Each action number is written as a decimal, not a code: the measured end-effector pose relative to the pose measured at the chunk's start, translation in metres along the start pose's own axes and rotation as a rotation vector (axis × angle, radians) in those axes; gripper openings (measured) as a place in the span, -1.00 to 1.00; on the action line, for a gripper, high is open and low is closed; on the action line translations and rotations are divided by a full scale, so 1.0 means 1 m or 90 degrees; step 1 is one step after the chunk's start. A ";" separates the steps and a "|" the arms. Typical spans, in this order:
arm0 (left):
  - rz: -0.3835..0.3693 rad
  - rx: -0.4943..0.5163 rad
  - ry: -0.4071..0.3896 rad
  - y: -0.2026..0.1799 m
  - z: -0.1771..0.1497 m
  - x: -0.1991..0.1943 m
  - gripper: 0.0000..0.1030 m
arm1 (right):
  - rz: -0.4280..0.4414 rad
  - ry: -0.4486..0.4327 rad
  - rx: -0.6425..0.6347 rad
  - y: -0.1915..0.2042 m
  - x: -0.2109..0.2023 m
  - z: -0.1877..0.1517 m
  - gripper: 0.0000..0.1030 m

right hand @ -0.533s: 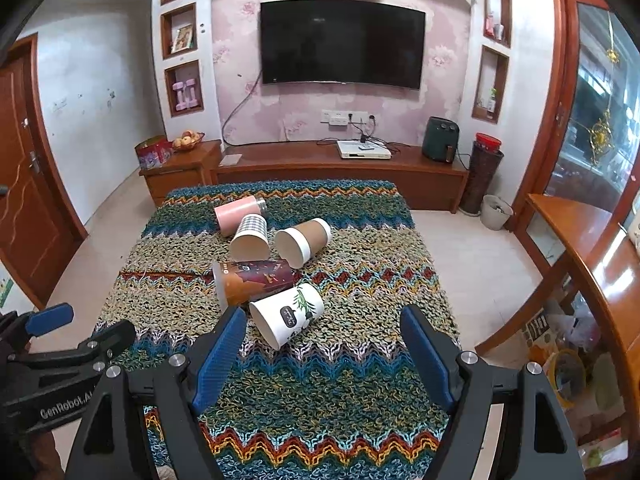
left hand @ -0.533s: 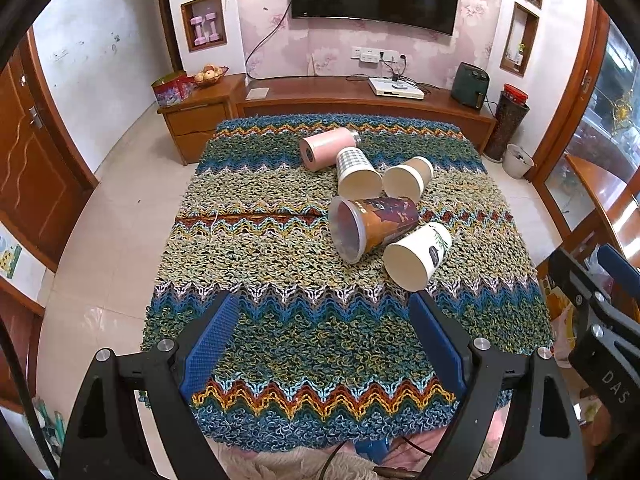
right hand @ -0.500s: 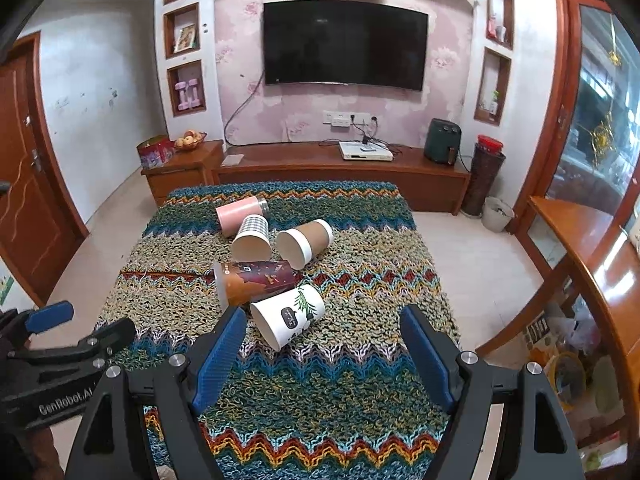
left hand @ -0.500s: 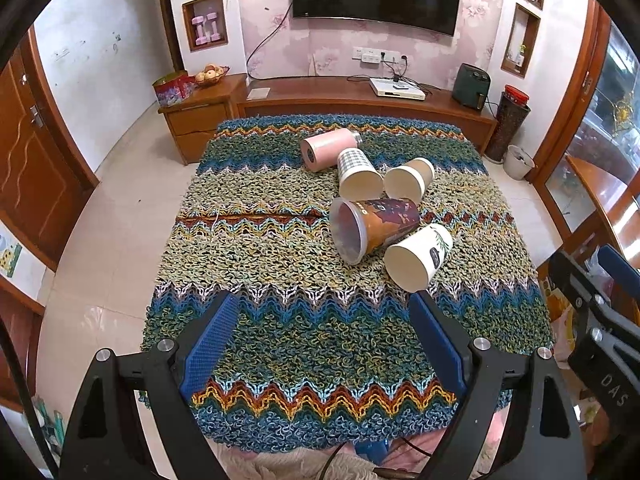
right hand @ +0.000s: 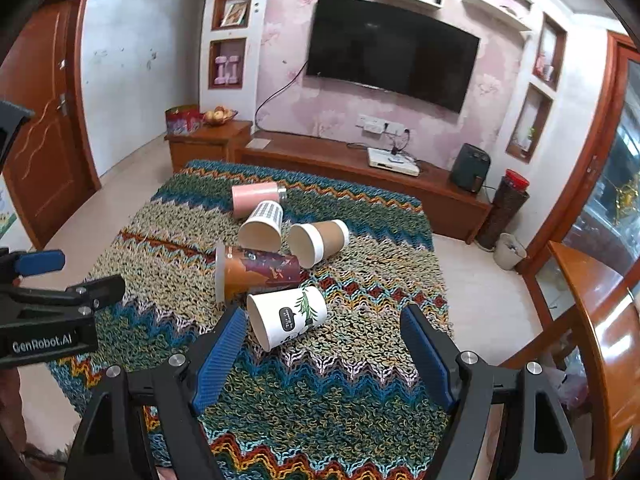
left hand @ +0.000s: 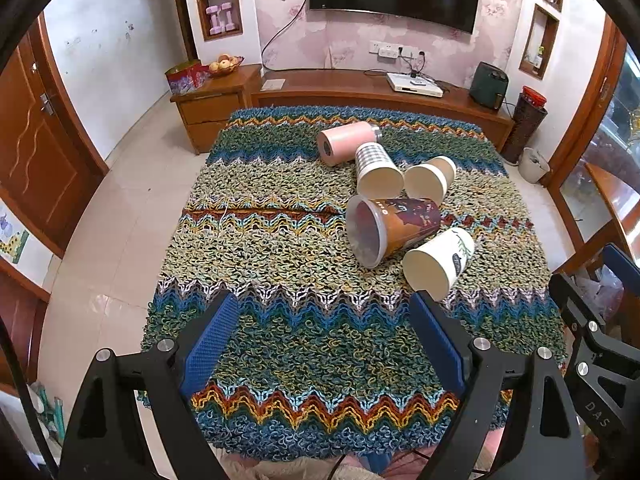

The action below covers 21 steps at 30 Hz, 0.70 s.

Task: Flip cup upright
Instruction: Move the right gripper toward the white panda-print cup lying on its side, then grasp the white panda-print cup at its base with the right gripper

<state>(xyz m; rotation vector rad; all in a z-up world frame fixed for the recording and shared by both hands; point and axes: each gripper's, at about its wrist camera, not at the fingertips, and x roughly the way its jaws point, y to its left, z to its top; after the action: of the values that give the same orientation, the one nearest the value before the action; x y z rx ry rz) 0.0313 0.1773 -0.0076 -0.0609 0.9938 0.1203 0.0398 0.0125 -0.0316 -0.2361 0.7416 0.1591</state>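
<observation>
Approach step: the right gripper (right hand: pixel 320 344) hovers, fingers apart, the white cup (right hand: pixel 287 316) lying sideways at its eleven o'clock on the worktop (right hand: pixel 360 392). Left gripper (left hand: pixel 324 340) spread, idle. Next: straddle, clamp, tilt upright.

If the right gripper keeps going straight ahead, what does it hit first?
Probably the white cup, lying on its side just ahead of the open right gripper, nearer its left finger; depth is uncertain.

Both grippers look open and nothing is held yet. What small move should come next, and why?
Probably ease the right gripper forward onto the white cup with the pine sprig. That cup lies on its side nearest of the five on the knitted cloth, just ahead between the open fingers. The left gripper is open too, with that cup off to its right.
</observation>
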 end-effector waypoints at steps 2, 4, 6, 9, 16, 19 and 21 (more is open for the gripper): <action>0.005 -0.004 0.008 0.000 0.000 0.009 0.74 | 0.004 0.003 -0.028 0.001 0.008 -0.001 0.56; 0.009 -0.005 0.017 -0.001 0.000 0.016 0.74 | 0.006 0.005 -0.061 0.003 0.018 -0.003 0.56; 0.011 -0.006 0.022 -0.001 0.000 0.021 0.74 | 0.011 0.004 -0.085 0.006 0.027 -0.005 0.56; 0.018 -0.009 0.032 0.000 -0.002 0.033 0.74 | 0.017 -0.002 -0.123 0.009 0.038 -0.010 0.56; 0.039 -0.022 0.067 0.000 -0.008 0.059 0.74 | 0.005 -0.065 -0.318 0.025 0.061 -0.028 0.55; 0.045 -0.028 0.075 0.003 -0.010 0.066 0.74 | 0.003 -0.082 -0.424 0.035 0.071 -0.041 0.55; 0.048 -0.033 0.080 0.005 -0.011 0.071 0.74 | 0.008 -0.084 -0.480 0.041 0.079 -0.047 0.55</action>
<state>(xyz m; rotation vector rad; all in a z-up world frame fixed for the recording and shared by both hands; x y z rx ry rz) 0.0602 0.1862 -0.0732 -0.0787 1.1187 0.2134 0.0575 0.0439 -0.1257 -0.9288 0.5240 0.4609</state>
